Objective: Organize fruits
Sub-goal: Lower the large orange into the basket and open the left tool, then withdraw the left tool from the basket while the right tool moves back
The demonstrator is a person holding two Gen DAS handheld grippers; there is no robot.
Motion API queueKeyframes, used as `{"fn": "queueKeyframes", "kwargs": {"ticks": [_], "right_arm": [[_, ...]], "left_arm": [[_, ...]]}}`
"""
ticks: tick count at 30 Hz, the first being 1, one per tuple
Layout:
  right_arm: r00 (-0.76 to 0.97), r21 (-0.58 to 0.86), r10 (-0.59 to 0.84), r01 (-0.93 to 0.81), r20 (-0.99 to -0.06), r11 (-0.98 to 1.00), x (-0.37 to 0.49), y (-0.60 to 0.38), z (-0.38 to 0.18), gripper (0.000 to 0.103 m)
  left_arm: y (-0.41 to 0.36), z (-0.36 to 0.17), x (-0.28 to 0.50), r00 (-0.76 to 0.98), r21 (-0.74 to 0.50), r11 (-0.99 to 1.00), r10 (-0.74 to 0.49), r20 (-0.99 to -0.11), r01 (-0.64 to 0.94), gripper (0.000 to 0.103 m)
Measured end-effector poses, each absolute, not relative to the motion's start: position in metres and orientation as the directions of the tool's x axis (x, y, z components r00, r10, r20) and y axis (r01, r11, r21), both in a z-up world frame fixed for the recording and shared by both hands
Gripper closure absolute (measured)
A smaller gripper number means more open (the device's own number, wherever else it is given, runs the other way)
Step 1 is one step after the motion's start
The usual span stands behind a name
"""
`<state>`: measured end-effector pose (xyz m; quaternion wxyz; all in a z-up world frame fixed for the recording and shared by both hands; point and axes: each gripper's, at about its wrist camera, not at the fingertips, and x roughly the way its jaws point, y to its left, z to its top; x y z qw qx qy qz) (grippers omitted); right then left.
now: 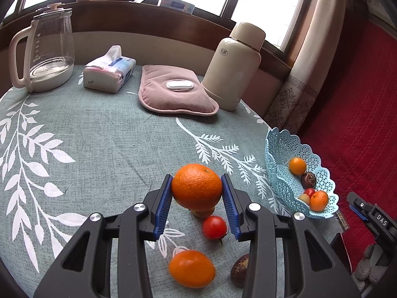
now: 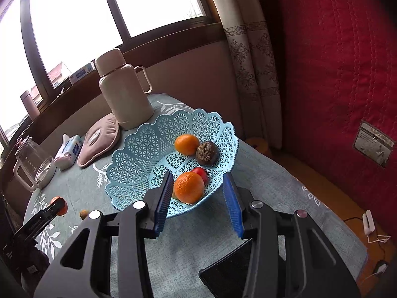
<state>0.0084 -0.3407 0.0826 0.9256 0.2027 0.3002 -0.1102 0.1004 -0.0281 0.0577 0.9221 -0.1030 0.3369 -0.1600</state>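
My left gripper (image 1: 197, 181) is shut on a large orange (image 1: 196, 193) and holds it just above the green tablecloth. On the cloth below it lie a small brown fruit (image 1: 202, 213), a red tomato (image 1: 214, 227), a second orange (image 1: 191, 268) and a dark wrinkled fruit (image 1: 239, 269). At the table's right edge stands the light blue lattice basket (image 2: 129, 154). In it are two oranges (image 2: 187, 144) (image 2: 188, 190), a dark fruit (image 2: 207, 153) and a red one (image 2: 201, 172). My right gripper (image 2: 200, 176) hovers open over the basket's near rim, its pads gripping nothing.
Along the window side stand a glass kettle (image 1: 47, 49), a tissue pack (image 1: 109, 74), a pink pad (image 1: 173, 92) and a cream thermos (image 1: 235, 67). A curtain (image 1: 305, 69) and a red quilted cover (image 1: 359, 114) lie beyond the table's right edge.
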Motion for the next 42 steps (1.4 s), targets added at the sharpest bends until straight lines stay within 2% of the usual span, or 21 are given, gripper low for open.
{"fn": "queueKeyframes", "kwargs": {"ticks": [4, 19, 30, 32, 34, 36, 42], "right_arm": [[0.803, 0.326, -0.076, 0.323, -0.59, 0.888, -0.002, -0.344, 0.08, 0.052], [0.81, 0.409, 0.011, 0.285, -0.587, 0.867, -0.013, -0.363, 0.063, 0.052], [0.81, 0.449, 0.055, 0.266, -0.584, 0.853, -0.015, -0.372, 0.056, 0.052], [0.809, 0.453, 0.061, 0.264, -0.585, 0.852, -0.015, -0.372, 0.055, 0.052], [0.807, 0.456, 0.067, 0.261, -0.587, 0.851, -0.015, -0.373, 0.053, 0.052], [0.805, 0.459, 0.07, 0.262, -0.589, 0.849, -0.015, -0.373, 0.052, 0.052], [0.806, 0.461, 0.07, 0.262, -0.588, 0.848, -0.013, -0.374, 0.052, 0.052]], "left_arm": [[-0.043, 0.061, 0.098, 0.708, -0.277, 0.926, -0.375, -0.599, 0.256, 0.063], [-0.138, 0.085, 0.09, 0.642, -0.235, 0.874, -0.475, -0.601, 0.426, 0.063], [-0.183, 0.075, 0.1, 0.586, -0.218, 0.853, -0.491, -0.644, 0.474, 0.063], [-0.187, 0.072, 0.101, 0.57, -0.232, 0.846, -0.502, -0.65, 0.481, 0.059], [-0.187, 0.073, 0.101, 0.581, -0.234, 0.849, -0.501, -0.642, 0.474, 0.036], [-0.185, 0.075, 0.101, 0.593, -0.235, 0.853, -0.498, -0.633, 0.466, 0.033], [-0.173, 0.078, 0.103, 0.606, -0.245, 0.863, -0.488, -0.628, 0.442, 0.033]]}}
